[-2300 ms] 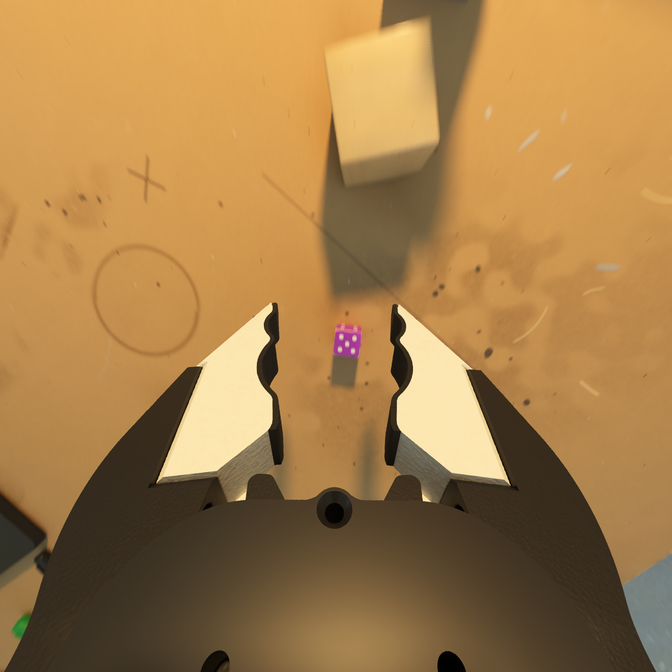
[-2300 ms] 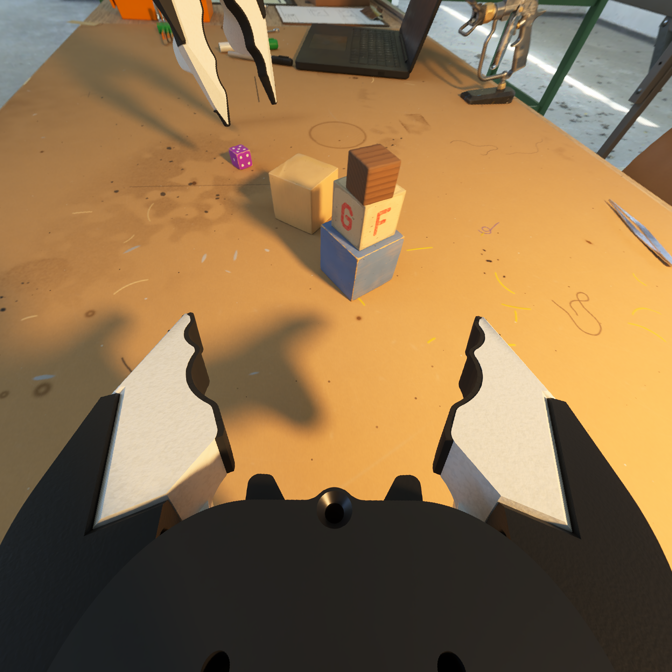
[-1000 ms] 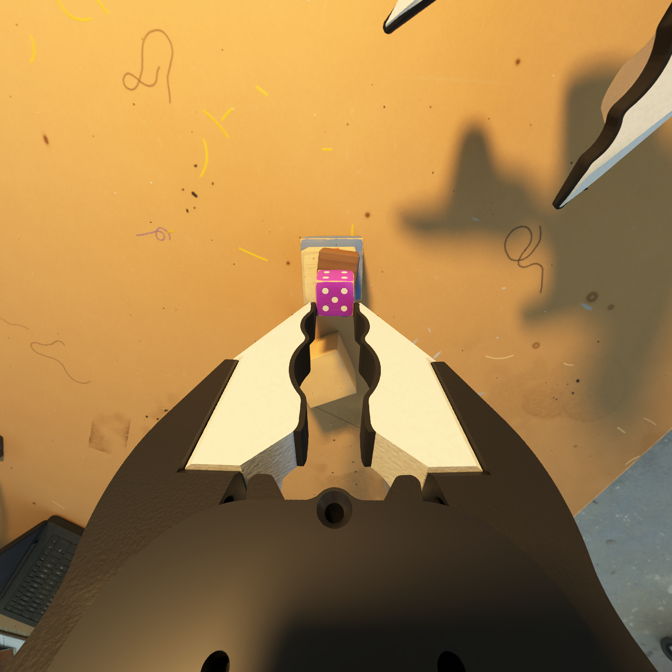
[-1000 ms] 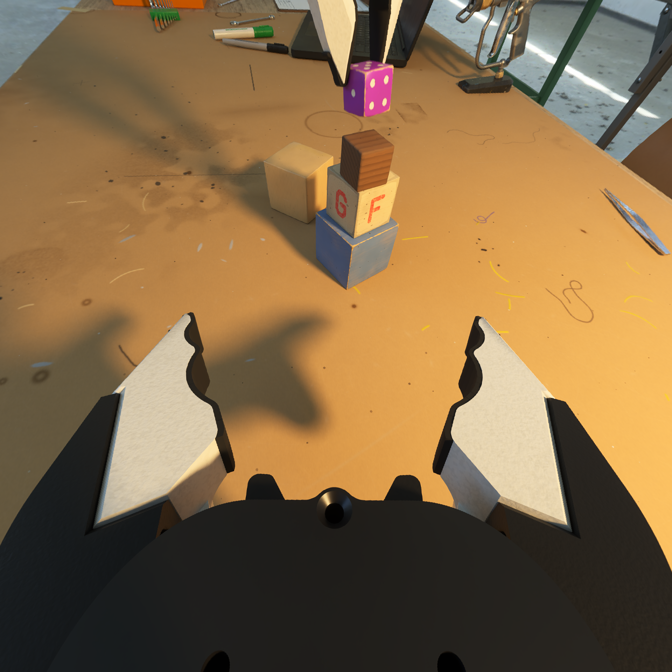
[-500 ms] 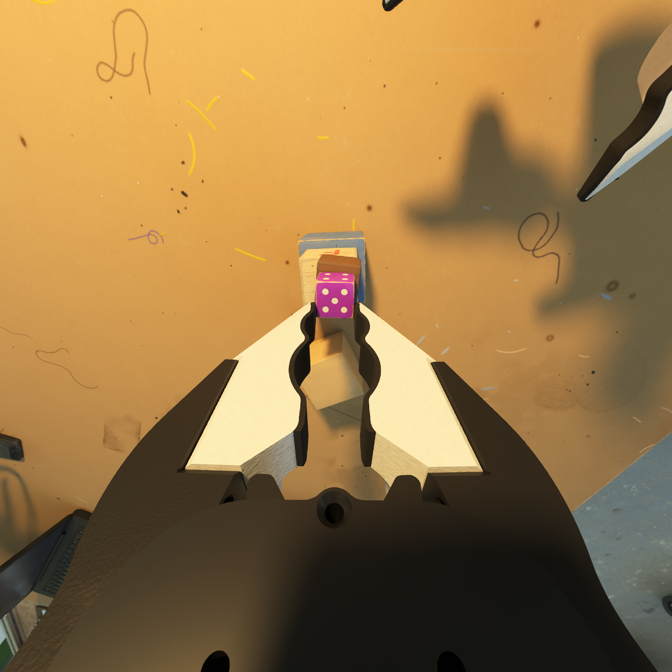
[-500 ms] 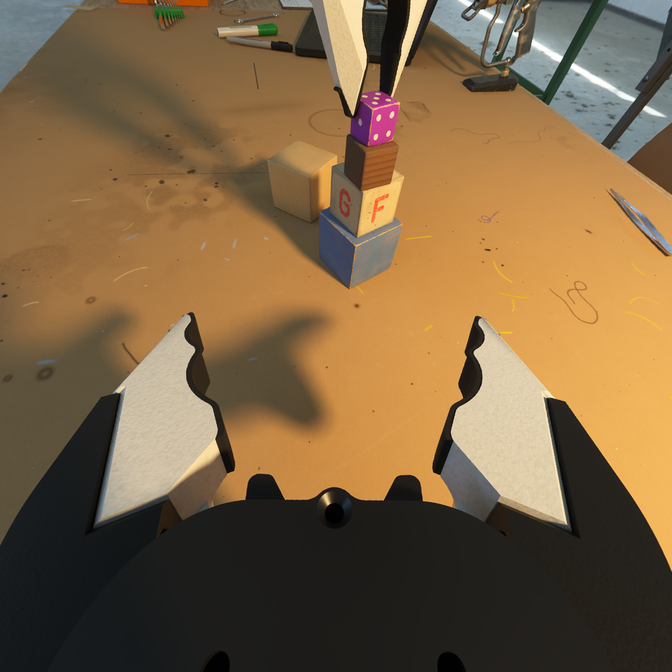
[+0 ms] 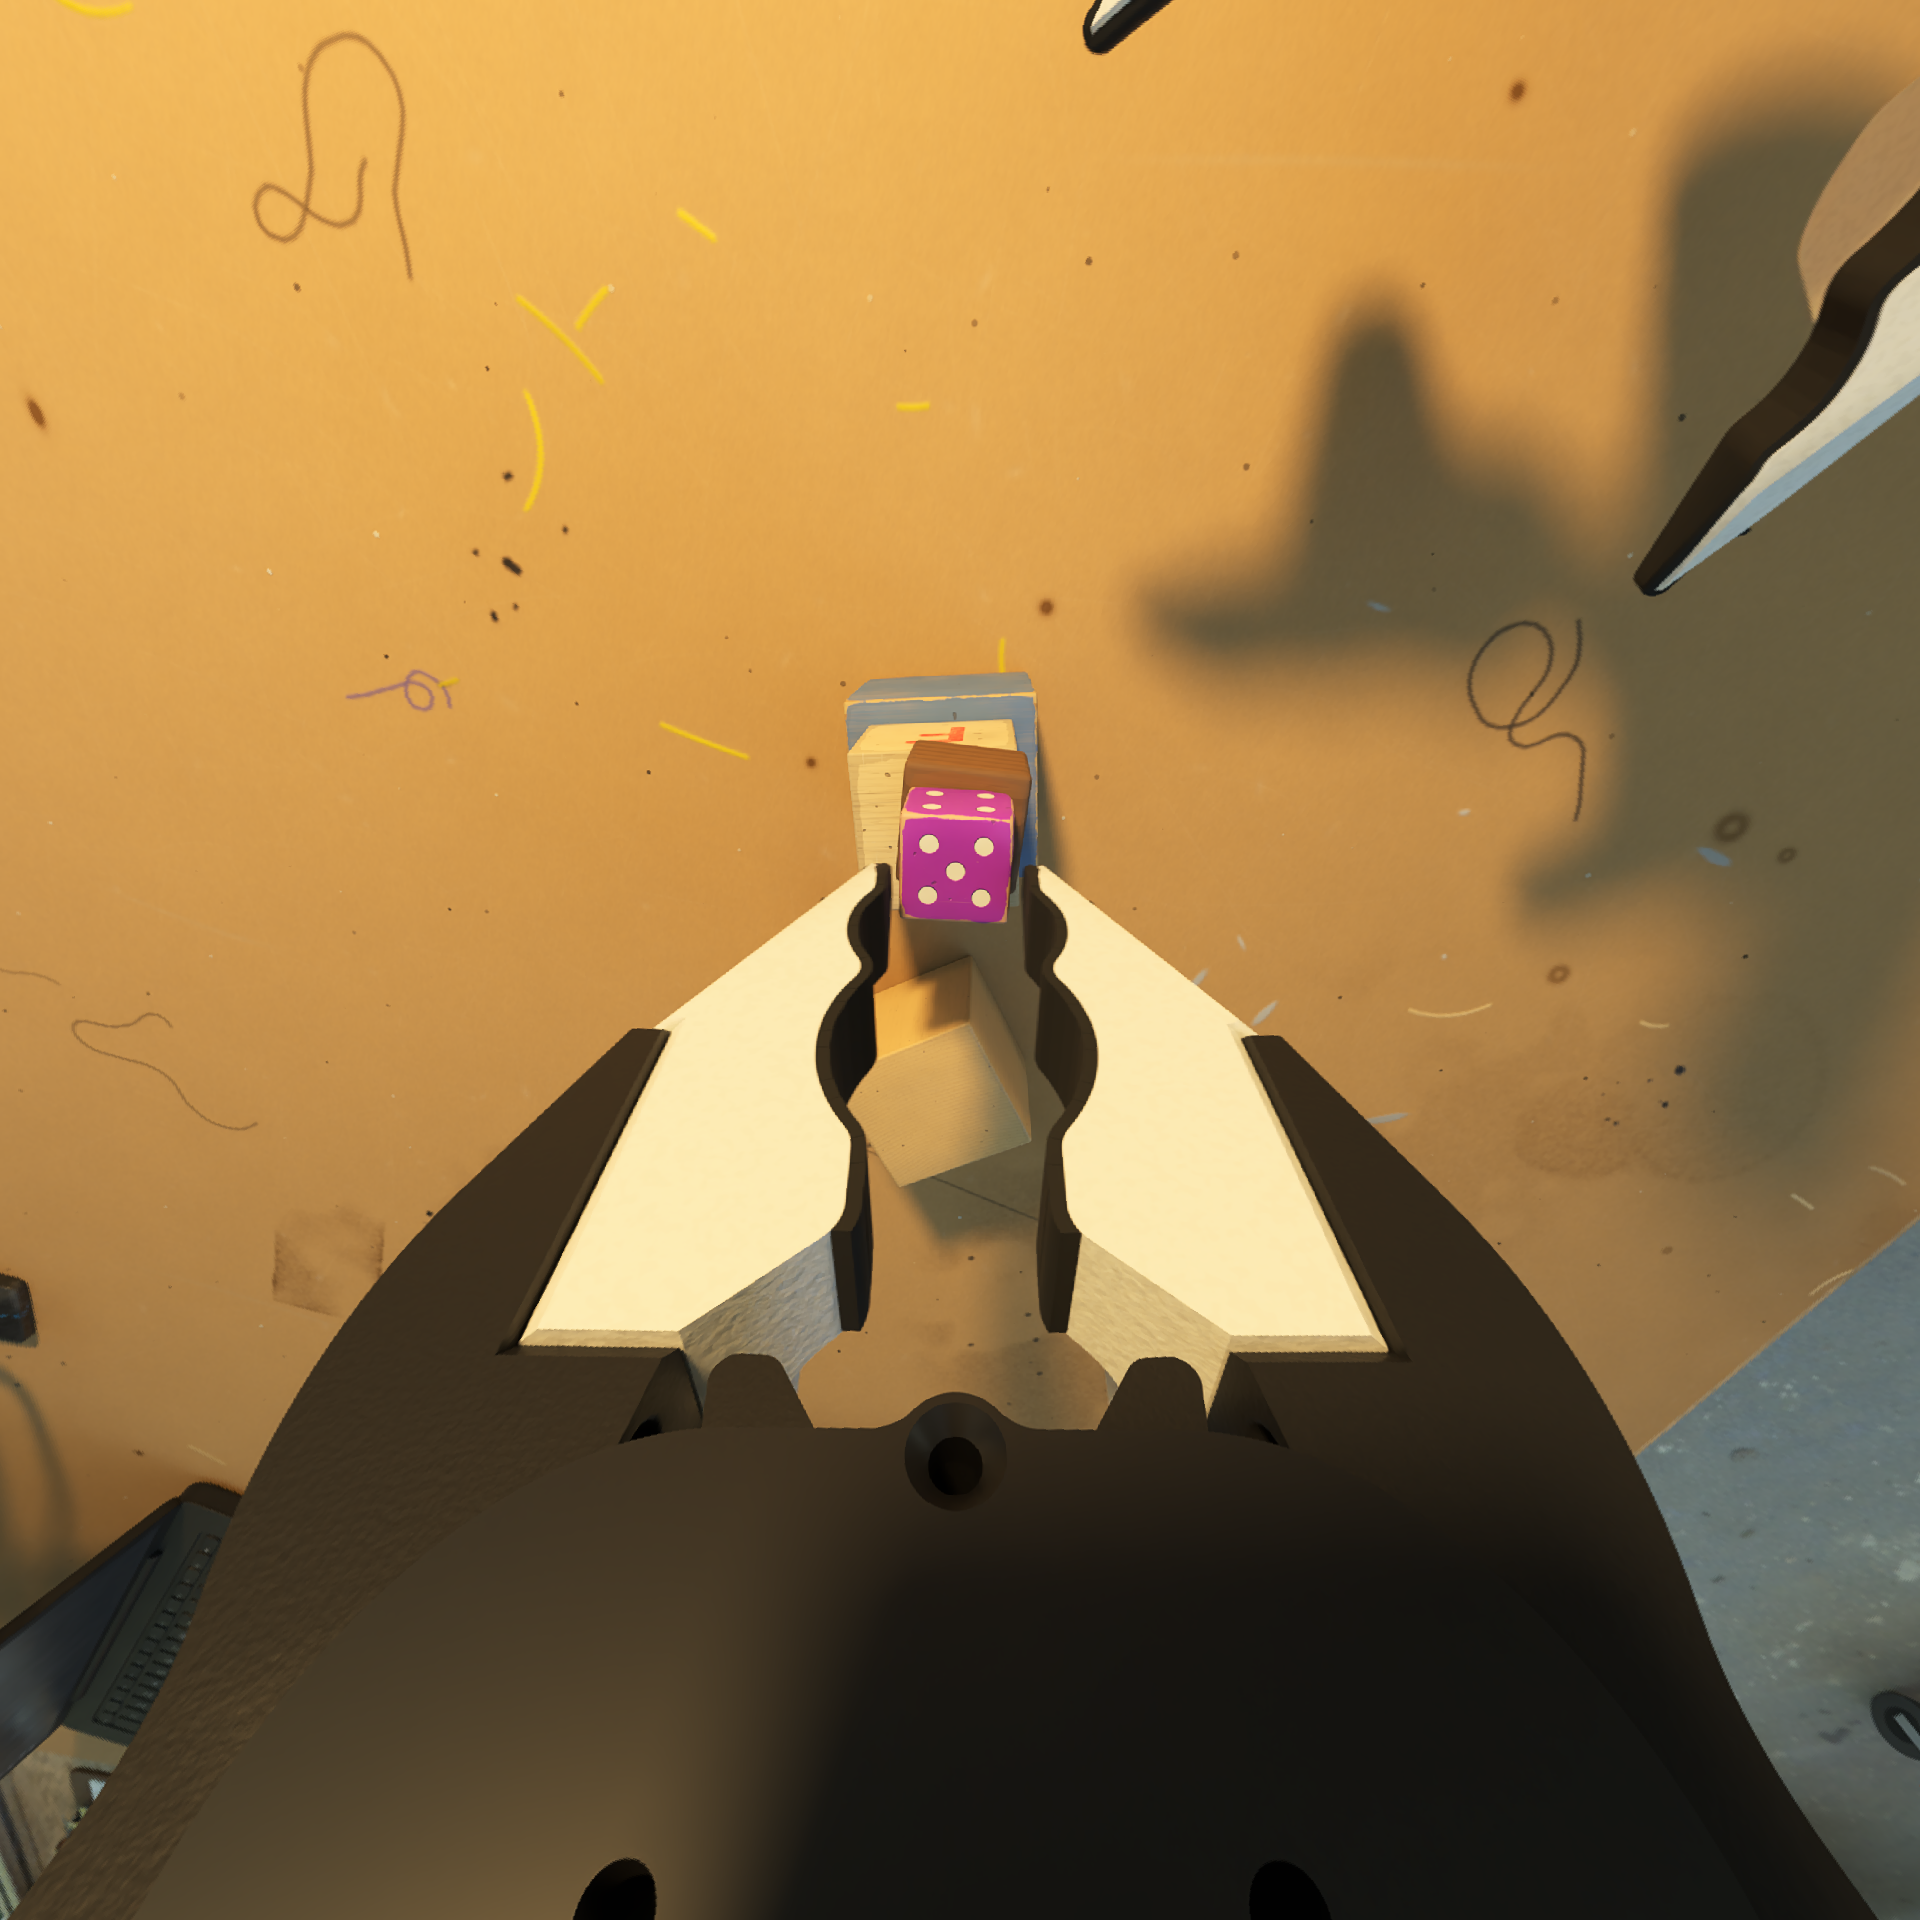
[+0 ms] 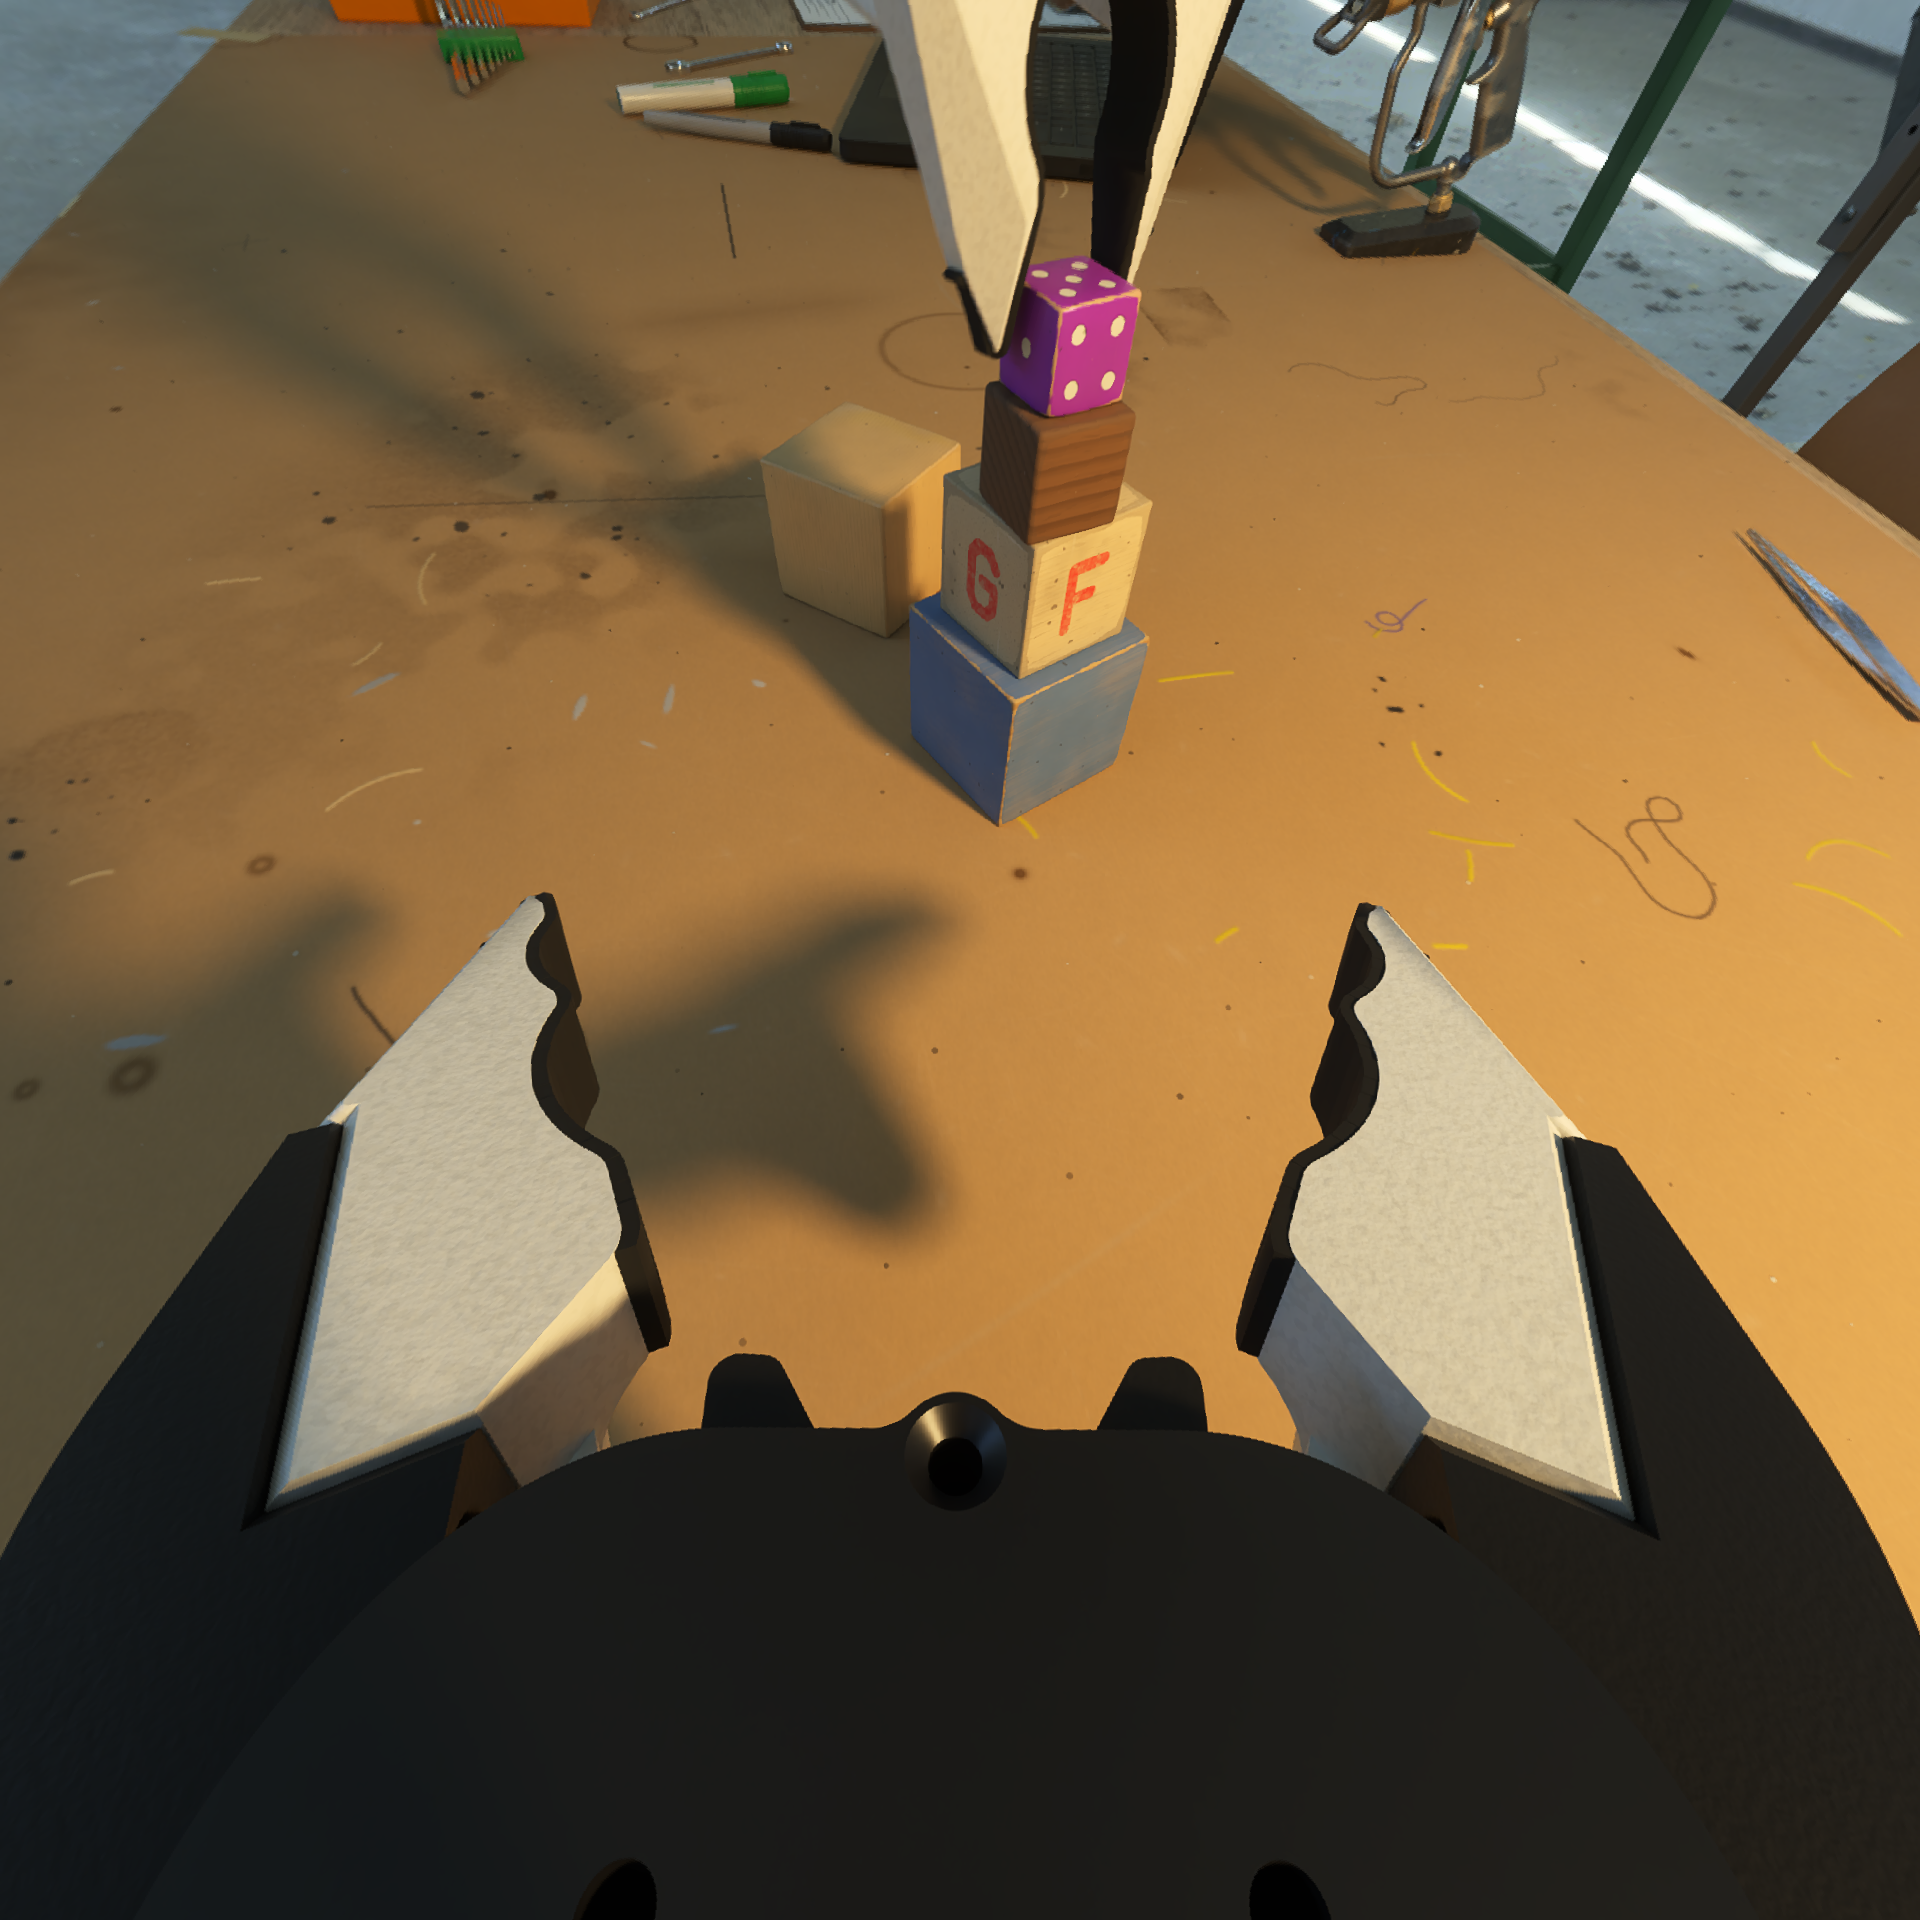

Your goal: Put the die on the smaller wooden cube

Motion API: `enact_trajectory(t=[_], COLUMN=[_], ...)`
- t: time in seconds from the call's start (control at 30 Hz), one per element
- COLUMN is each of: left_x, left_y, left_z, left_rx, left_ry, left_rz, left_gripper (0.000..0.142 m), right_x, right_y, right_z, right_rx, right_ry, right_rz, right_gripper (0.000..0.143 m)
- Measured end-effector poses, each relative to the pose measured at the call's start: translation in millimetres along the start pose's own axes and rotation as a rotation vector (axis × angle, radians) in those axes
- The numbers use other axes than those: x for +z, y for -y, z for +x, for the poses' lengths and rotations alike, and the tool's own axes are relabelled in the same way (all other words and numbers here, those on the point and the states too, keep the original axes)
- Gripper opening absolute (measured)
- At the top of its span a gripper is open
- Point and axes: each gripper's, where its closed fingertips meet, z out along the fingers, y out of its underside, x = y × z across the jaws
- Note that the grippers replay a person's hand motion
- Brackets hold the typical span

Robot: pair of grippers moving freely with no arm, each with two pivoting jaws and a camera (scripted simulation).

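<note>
Die (image 8: 1070,338) sits on the brown cube (image 8: 1058,464), left tongs (image 7: 956,883) pointing down, astride it.

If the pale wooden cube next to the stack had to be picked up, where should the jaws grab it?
Grip the pale wooden cube from above across two opposite flat sides, angled to match its turn. Avoid the side nearest the blue block: little room there, and a nudge could topple the die.

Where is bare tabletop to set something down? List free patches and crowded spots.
Free: the wide bare table between the right claw and the blue cube; also left of the pale cube, and right of the stack up to the metal blade. Crowded: the stack itself, with the left claw at the die, and the far end with markers.
</note>
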Motion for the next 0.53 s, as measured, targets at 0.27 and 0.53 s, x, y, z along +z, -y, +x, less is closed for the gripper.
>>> enact_trajectory(t=[0.27,0.53], left_x=[-21.5,2.0], left_y=[-17.2,-108.4], left_z=[-7.3,-18.8], left_rx=[-0.093,-0.540], left_ry=[0.087,0.393], left_rz=[0.136,0.563], left_gripper=[0.062,0.096], right_x=[-3.9,-2.6], right_y=[1.9,-20.4], right_z=[5.6,24.8], right_rx=[0.035,0.096], right_ry=[-0.019,-0.110], right_rz=[0.028,-0.071], right_gripper=[0.143,0.143])
